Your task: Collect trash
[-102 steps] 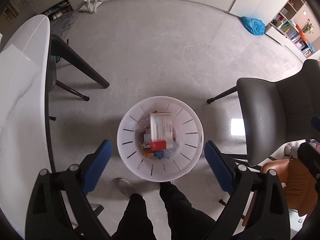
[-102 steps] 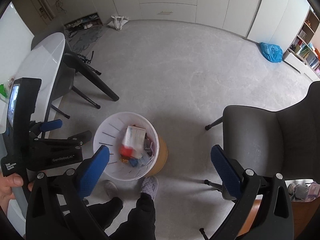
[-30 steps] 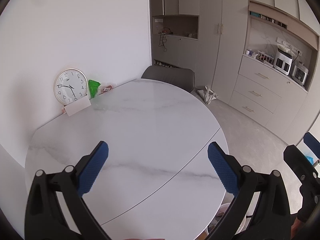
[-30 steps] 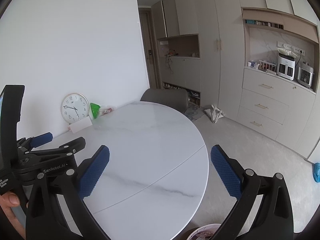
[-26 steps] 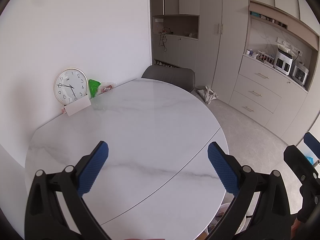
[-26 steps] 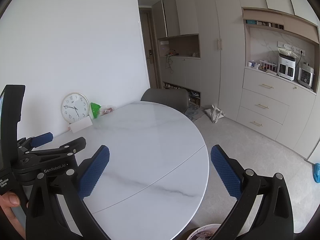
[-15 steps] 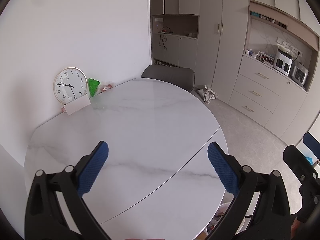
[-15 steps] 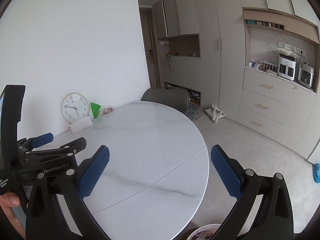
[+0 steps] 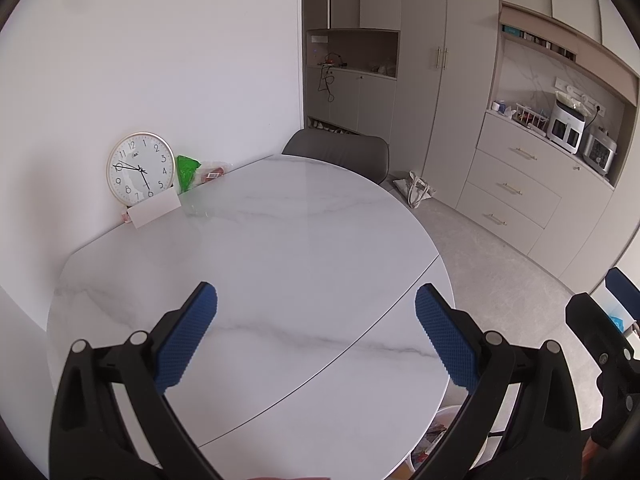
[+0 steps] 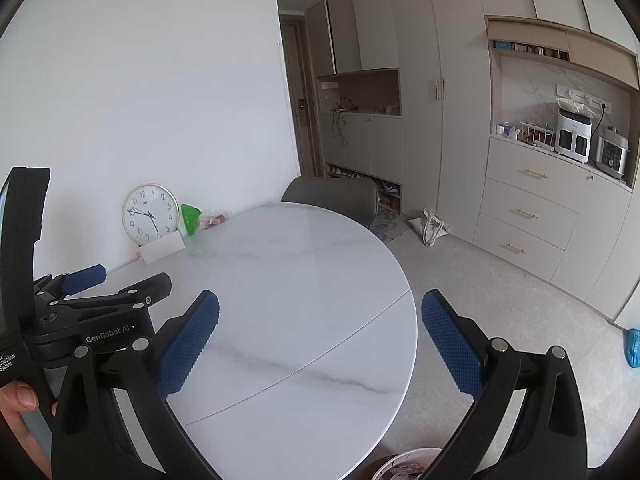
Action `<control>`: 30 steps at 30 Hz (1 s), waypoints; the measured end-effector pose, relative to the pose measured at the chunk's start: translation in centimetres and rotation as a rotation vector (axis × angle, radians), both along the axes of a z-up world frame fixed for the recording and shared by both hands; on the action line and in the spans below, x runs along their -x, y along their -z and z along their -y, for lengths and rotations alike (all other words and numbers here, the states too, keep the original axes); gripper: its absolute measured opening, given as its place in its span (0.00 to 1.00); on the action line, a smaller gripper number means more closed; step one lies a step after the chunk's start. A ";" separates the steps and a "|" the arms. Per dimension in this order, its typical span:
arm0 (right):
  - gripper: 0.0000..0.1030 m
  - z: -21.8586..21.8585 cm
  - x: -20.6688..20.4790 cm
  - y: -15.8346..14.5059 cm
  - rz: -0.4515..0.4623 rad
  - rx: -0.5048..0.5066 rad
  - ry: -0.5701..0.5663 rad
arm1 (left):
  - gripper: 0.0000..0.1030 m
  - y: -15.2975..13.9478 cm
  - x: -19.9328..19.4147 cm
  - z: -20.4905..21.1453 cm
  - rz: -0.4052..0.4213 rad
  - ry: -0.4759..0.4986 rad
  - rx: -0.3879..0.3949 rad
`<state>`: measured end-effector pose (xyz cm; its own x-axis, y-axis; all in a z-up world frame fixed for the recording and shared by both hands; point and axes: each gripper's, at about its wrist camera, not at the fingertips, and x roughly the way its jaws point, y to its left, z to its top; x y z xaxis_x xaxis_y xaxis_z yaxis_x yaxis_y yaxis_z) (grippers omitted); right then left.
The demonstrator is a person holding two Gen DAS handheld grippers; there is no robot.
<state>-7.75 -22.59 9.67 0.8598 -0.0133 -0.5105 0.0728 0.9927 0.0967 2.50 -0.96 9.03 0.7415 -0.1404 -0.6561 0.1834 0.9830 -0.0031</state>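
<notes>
My left gripper (image 9: 316,338) is open and empty, held above the near part of a white marble round table (image 9: 280,248). My right gripper (image 10: 320,340) is open and empty too, above the same table (image 10: 288,280); the left gripper's body (image 10: 80,320) shows at its left. A white trash bin with rubbish inside peeks out under the table's near edge in the left wrist view (image 9: 438,432) and at the bottom of the right wrist view (image 10: 404,466). At the table's far side lie a green wrapper (image 9: 187,170) and a clear packet with a red item (image 9: 214,172).
A round clock (image 9: 140,168) leans on the wall with a white card (image 9: 154,210) before it. A grey chair (image 9: 340,154) stands behind the table. Cabinets and drawers (image 9: 512,188) line the right; a tote bag (image 9: 416,194) and a blue bag (image 10: 633,342) lie on the floor.
Since 3.4 s ago both grippers have swung up from over the trash bin on the floor to face the table. Over the last second nothing has visibly moved.
</notes>
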 end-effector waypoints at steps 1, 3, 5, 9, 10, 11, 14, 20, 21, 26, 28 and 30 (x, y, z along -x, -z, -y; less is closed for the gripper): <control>0.98 0.0 0.0 0.0 -0.001 0.000 0.000 | 0.92 0.0 0.0 -0.1 -0.001 0.000 0.000; 0.98 0.0 0.0 0.0 -0.002 0.002 0.000 | 0.92 0.0 0.0 -0.1 0.000 0.001 0.000; 0.98 0.0 0.1 0.0 -0.002 0.002 -0.002 | 0.92 0.0 0.0 -0.1 0.000 0.001 0.000; 0.98 0.1 0.1 0.1 -0.002 0.002 -0.002 | 0.92 0.0 0.0 -0.1 0.000 -0.001 -0.001; 0.98 0.1 0.1 0.1 -0.003 0.002 -0.003 | 0.92 0.0 0.0 -0.1 -0.001 -0.002 -0.001; 0.98 0.1 0.2 0.0 -0.003 0.002 -0.003 | 0.92 0.0 0.0 -0.1 -0.001 -0.003 0.000; 0.98 0.1 0.2 0.0 -0.002 0.002 -0.003 | 0.92 0.1 0.0 -0.2 -0.005 -0.006 0.001; 0.98 0.2 0.3 0.1 -0.004 0.002 -0.003 | 0.92 0.4 -0.1 -0.3 -0.015 -0.009 0.005; 0.98 0.2 0.2 0.1 -0.004 0.002 -0.004 | 0.93 0.4 -0.1 -0.3 -0.015 -0.011 0.004; 0.98 0.2 0.4 0.1 -0.007 0.003 -0.005 | 0.92 0.5 0.0 -0.5 -0.008 -0.025 0.010; 0.98 0.2 0.3 0.1 -0.007 0.002 -0.006 | 0.92 0.6 0.0 -0.4 -0.012 -0.026 0.006; 0.98 0.2 0.4 0.2 -0.010 0.001 -0.007 | 0.92 0.5 0.0 -0.4 -0.016 -0.028 0.008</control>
<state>-8.17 -22.82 9.49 0.8548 -0.0079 -0.5190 0.0666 0.9933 0.0947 2.53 -0.59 8.48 0.7344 -0.1248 -0.6671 0.1552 0.9878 -0.0138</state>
